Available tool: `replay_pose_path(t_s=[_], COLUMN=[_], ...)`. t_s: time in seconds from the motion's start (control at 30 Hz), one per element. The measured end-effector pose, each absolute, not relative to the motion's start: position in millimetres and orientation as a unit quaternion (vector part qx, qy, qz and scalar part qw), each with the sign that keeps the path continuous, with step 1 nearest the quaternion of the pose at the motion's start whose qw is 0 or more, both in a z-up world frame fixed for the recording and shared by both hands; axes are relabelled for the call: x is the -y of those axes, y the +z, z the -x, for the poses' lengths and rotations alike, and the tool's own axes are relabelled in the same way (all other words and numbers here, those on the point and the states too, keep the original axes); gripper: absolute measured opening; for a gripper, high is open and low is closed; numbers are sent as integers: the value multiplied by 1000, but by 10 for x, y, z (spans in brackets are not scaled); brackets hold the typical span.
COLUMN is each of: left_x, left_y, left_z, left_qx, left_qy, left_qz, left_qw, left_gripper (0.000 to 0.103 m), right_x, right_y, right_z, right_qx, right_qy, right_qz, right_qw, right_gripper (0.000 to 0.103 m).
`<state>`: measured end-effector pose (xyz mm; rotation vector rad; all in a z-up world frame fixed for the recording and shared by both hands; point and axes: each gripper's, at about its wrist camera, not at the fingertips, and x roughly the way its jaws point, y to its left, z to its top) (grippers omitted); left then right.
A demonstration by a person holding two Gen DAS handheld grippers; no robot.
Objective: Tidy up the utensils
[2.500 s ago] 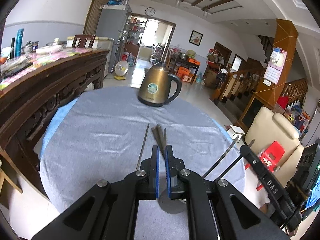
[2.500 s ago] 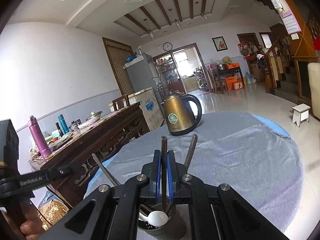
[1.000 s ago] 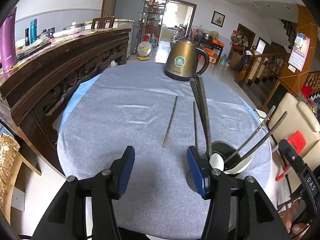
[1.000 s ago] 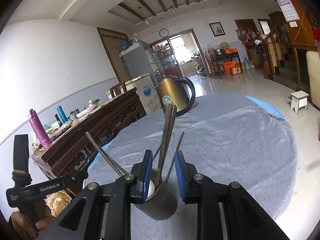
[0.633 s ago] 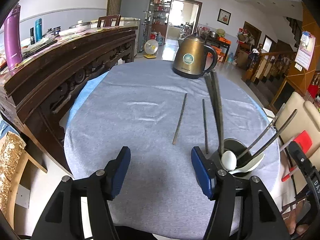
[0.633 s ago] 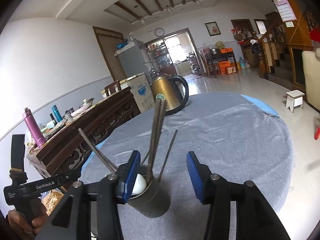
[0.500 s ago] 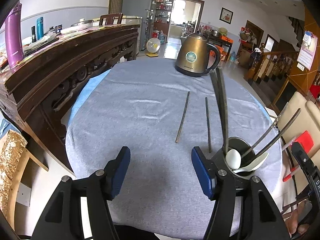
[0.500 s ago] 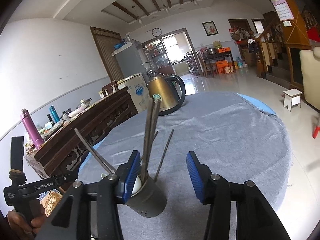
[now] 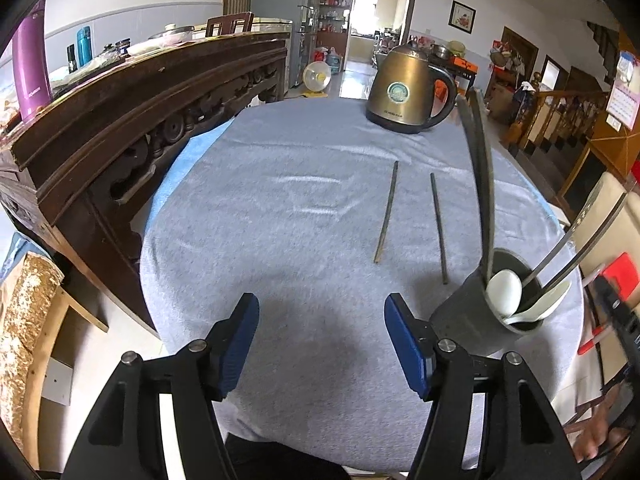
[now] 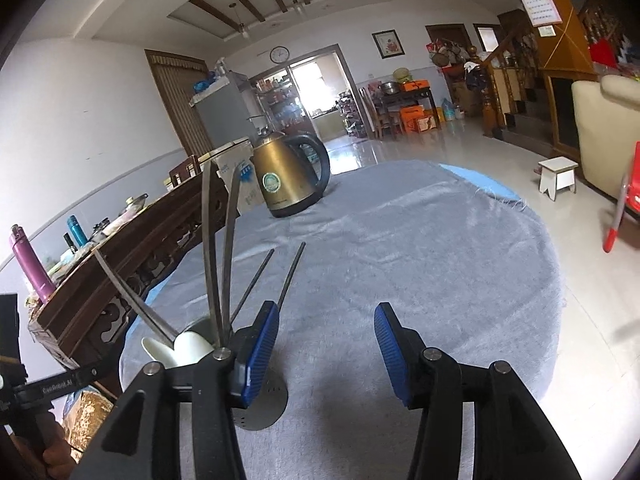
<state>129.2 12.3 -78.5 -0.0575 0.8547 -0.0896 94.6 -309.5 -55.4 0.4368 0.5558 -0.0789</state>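
1. Between the blue pads of the left gripper [image 9: 321,334], which stand well apart, only bare grey tablecloth [image 9: 280,208] shows; the pads press on nothing.
2. Just right of the left gripper's right pad stands a dark metal utensil holder [image 9: 468,316], holding a white spoon [image 9: 505,292], 2 dark chopsticks that stand upright, and metal handles that lean to the right.
3. Ahead of the left jaws, 2 loose chopsticks lie flat on the cloth, apart from each other: a left chopstick [image 9: 386,211] and a right chopstick [image 9: 438,227], whose near end lies close to the holder.
4. Beyond them, at the far edge of the table, a bronze kettle [image 9: 408,90] stands upright.
5. Between the pads of the right gripper [image 10: 326,346], also about half open, only cloth shows; they grip nothing, and the jaws are opening a little.
6. Left of the right gripper's left pad stands the holder; whether the pad touches it cannot be told.
7. Past that pad's tip, the 2 loose chopsticks angle away towards the kettle.
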Motion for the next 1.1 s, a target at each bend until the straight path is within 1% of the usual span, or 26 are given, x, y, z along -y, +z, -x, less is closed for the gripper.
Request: replay_pose_path(t_s=[0.13,0.33,0.5,0.67,1.1], left_x=[-214,-283,-208,-89,-152], left_y=[-830,-809,-742,-678,-486], left_z=[-1244,-1157,-1062,-974,-722], left_qx=[-423,-432,-433,-430,-415], left_qy=[-32,-22,-34,-51,-63], left_qz=[25,14,4,-7,12], left_qw=[905,901,901,901,908], left_gripper=[66,66,66,66,66], right_x=[3127,3284,3465,3568,3387], right_y=[-471,-509,-559,-490,-249], right_z=[-904,-762,-594,-458,-311], right_qx=[-261,-265,-272,-262,-238], right_qy=[-45,-54,-68,-76,-58], right_qz=[-197,-195,-208,-214,-201], right_qw=[944,943,937,938,948], right_gripper=[54,54,54,54,54])
